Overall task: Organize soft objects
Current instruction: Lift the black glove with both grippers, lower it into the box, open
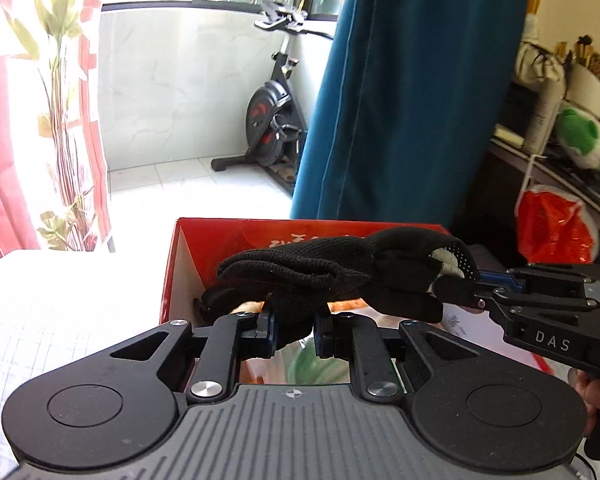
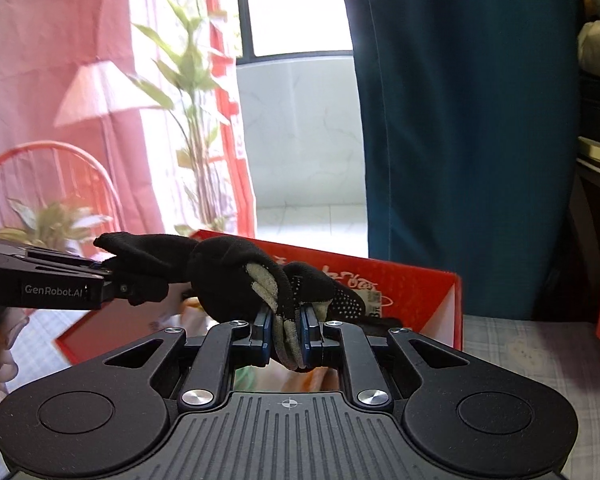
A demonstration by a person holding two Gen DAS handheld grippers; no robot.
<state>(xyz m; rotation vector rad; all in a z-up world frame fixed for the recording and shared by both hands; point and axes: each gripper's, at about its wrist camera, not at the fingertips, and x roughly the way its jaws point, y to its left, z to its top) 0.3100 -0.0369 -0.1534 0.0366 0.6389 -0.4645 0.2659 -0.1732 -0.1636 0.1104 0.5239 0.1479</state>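
A black knit glove (image 1: 332,272) with grey patches and white grip dots hangs stretched between both grippers, above an open red cardboard box (image 1: 180,264). My left gripper (image 1: 294,330) is shut on one end of the glove. My right gripper (image 2: 286,334) is shut on the other end, at the grey fingertip part (image 2: 288,304). In the left wrist view the right gripper (image 1: 456,290) comes in from the right. In the right wrist view the left gripper (image 2: 114,280) comes in from the left. The red box (image 2: 420,292) holds soft items, mostly hidden.
The box stands on a pale checked cloth (image 1: 60,344). A blue curtain (image 1: 400,92) hangs behind it. An exercise bike (image 1: 276,120) stands on the balcony. A red plastic bag (image 1: 552,228) and a green plush toy (image 1: 584,136) are at the right. Red curtains and a plant (image 2: 196,128) are at the left.
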